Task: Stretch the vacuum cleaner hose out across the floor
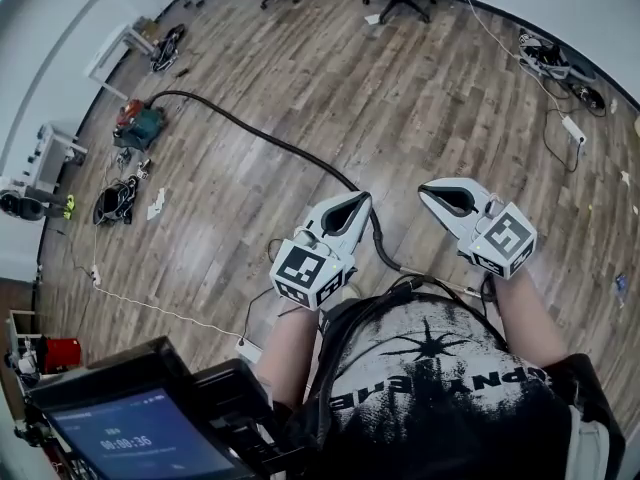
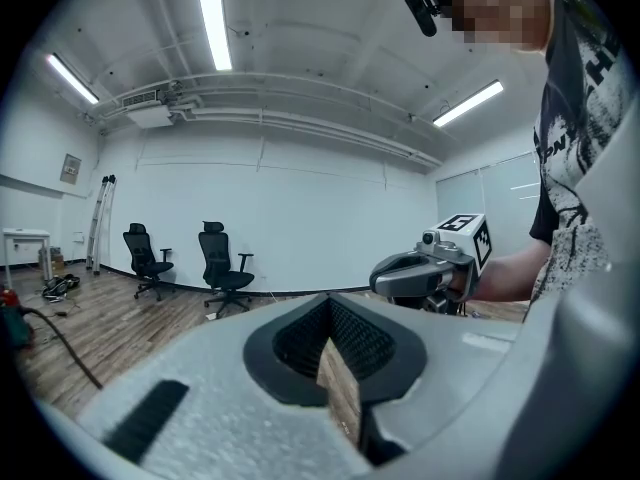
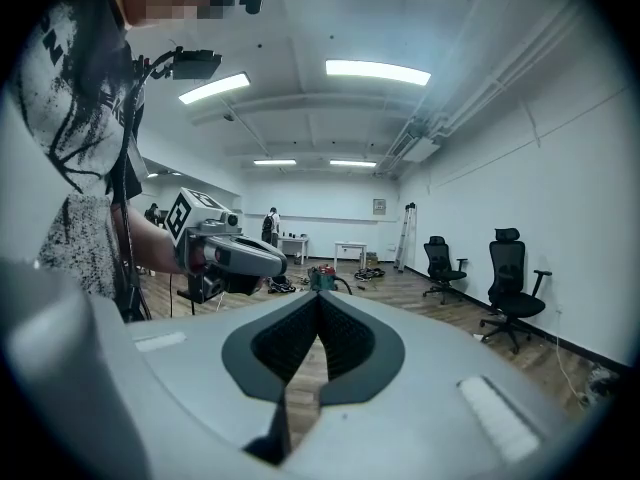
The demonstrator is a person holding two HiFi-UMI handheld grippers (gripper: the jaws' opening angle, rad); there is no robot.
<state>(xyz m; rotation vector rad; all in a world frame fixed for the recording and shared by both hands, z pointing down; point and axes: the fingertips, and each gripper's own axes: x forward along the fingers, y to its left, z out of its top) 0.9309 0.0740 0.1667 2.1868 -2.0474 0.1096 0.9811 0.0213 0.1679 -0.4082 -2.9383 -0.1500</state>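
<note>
Both the left gripper (image 1: 358,204) and the right gripper (image 1: 428,190) have their fingers closed on nothing, up off the floor (image 1: 400,88). The black hose (image 1: 270,140) runs from the vacuum cleaner (image 1: 138,124) at upper left to frame centre, passing under our left gripper. If we tug hard, the cleaner may roll or tip, we judge; a shallow pinch could slip off, and the white cable (image 1: 170,313) at lower left might snag.

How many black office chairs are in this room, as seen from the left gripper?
2. The left chair stands by the far wall, not far from the ladder. The right chair stands beside it. Others may be hidden behind the person or outside the views.
</note>
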